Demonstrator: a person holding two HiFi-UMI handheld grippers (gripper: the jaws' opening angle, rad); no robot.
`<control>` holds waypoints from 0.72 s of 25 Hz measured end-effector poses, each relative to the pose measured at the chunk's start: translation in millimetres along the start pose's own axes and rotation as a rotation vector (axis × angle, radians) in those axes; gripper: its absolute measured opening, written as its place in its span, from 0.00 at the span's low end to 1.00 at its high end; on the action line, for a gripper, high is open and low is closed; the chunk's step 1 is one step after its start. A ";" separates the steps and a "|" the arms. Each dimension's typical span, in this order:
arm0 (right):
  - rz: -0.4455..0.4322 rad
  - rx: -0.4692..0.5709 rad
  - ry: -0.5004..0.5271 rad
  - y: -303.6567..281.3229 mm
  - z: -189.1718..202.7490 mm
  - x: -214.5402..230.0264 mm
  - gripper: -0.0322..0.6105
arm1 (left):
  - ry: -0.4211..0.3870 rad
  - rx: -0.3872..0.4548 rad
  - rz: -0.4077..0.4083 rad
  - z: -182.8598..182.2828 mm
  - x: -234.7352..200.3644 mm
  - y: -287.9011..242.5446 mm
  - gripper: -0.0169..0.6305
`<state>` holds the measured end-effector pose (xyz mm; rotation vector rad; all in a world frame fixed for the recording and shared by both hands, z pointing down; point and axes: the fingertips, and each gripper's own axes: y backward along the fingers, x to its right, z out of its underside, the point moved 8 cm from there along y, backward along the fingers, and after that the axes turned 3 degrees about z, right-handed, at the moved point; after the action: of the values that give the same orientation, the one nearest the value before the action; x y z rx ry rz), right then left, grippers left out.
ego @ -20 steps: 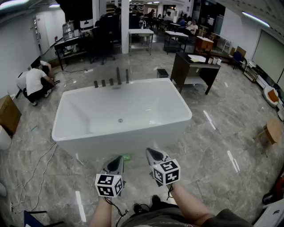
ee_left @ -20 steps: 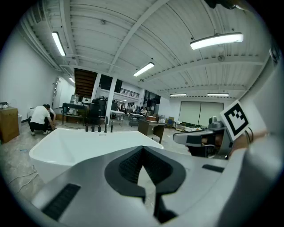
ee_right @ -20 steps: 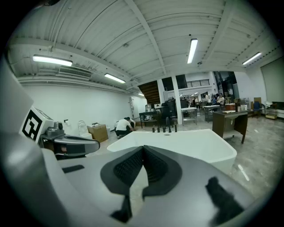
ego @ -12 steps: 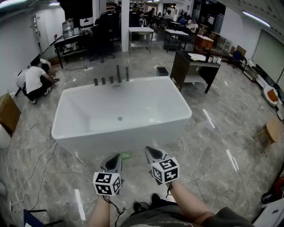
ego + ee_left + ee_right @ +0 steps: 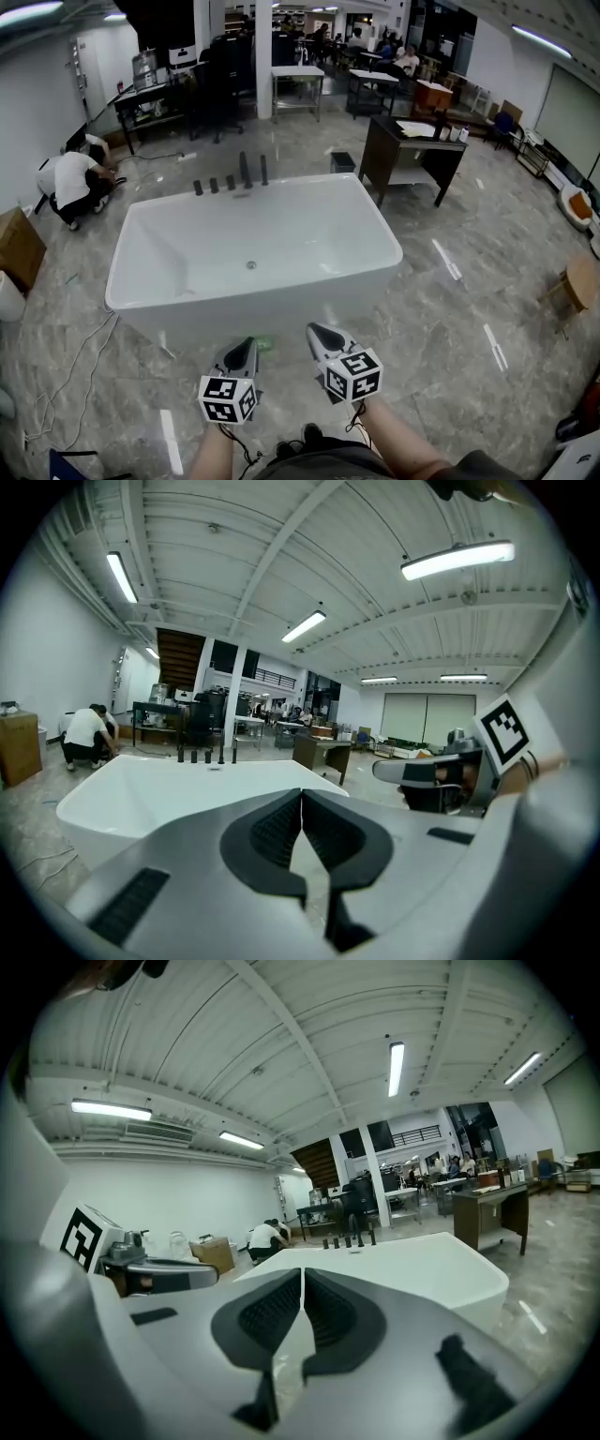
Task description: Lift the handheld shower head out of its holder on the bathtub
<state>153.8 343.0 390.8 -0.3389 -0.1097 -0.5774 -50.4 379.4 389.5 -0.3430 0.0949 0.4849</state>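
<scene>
A white freestanding bathtub (image 5: 253, 314) fills the middle of the head view. On its far rim stands a row of dark fixtures (image 5: 230, 180); the two tallest are at the row's right end. At this size I cannot tell which one is the handheld shower head. My left gripper (image 5: 242, 352) and right gripper (image 5: 322, 336) hover side by side over the floor just before the tub's near wall, far from the fixtures. Both are shut and hold nothing. The fixtures show small in the left gripper view (image 5: 206, 754) and in the right gripper view (image 5: 349, 1239).
A person (image 5: 70, 183) crouches on the floor at the far left, beside a cardboard box (image 5: 19, 246). A dark desk (image 5: 412, 145) stands beyond the tub's right end. Cables (image 5: 66, 366) trail over the floor at the left. A small green item (image 5: 265, 345) lies at the tub's foot.
The tub has shifted slightly lower and to the left in the head view. Both grippers stay shut, side by side in front of its near wall.
</scene>
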 end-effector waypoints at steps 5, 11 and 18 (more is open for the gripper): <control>0.004 0.002 -0.027 -4.1 -7.6 53.4 0.09 | -0.024 -0.008 -0.016 -16.7 17.8 -40.4 0.05; 0.017 0.005 -0.076 -21.9 -11.1 91.6 0.10 | -0.064 -0.014 -0.026 -31.1 10.6 -74.5 0.05; 0.009 -0.002 -0.070 -79.3 -23.3 107.3 0.10 | -0.063 -0.005 -0.043 -45.4 -33.9 -115.3 0.05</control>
<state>199.7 217.4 412.4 -0.3616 -0.1751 -0.5567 -26.2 253.2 387.2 -0.3334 0.0254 0.4527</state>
